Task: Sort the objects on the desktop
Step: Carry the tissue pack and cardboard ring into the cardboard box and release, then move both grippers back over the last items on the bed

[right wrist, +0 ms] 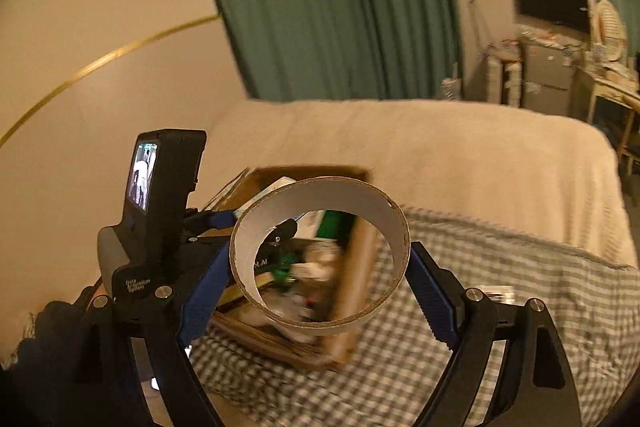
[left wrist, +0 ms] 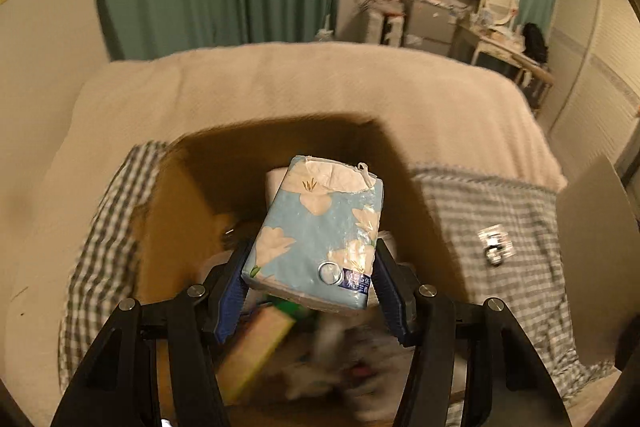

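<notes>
While both loads hang above the cardboard box (left wrist: 188,195), the left hand-held gripper (left wrist: 310,281) grips a pale-blue flowered tissue pack (left wrist: 320,227), its long axis running away from the camera. The right hand-held gripper (right wrist: 320,263) stands wide, clamped on a cardboard ring (right wrist: 320,255). The box lies directly below and ahead on the checked cloth (right wrist: 500,307); the left is nearer. The pack's label print is unreadable.
</notes>
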A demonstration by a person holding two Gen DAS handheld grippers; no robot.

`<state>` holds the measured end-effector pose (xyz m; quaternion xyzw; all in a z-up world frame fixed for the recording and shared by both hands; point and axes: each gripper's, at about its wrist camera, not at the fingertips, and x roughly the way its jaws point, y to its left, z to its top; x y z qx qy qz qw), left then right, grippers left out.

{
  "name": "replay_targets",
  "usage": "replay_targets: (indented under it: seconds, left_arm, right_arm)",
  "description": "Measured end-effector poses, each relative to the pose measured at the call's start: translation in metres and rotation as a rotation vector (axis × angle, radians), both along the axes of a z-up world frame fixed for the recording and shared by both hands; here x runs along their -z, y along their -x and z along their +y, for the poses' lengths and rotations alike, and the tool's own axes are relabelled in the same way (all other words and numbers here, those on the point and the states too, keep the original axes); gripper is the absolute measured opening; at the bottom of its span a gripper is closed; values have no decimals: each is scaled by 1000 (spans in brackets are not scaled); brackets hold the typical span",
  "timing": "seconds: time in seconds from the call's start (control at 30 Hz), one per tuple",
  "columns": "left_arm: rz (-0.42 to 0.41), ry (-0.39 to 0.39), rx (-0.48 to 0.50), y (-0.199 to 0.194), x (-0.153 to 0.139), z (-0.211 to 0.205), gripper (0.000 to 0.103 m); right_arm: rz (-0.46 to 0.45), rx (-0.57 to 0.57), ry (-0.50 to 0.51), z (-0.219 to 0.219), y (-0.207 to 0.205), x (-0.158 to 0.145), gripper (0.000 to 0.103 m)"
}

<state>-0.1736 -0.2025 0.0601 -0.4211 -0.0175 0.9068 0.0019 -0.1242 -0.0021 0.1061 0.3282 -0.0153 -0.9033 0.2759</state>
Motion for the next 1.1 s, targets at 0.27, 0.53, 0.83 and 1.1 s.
replay_targets:
  seconds: [0.27,0.53,0.83,1.1]
  left_arm:
    - [-49,39,-61,0,31,-34,92]
    - [1,40,-47,-16,4,-13,92]
    - [82,17,104,-31,-42,101,96]
    - [43,19,181,-27,-6,207,99]
  right_arm:
    - [-58,-39,-50,-59,36,41,87]
    - [17,47,2,-23,20,21,92]
    - [52,233,23,87,-18,-18,92]
    - [81,370,-28,175,-49,-15,92]
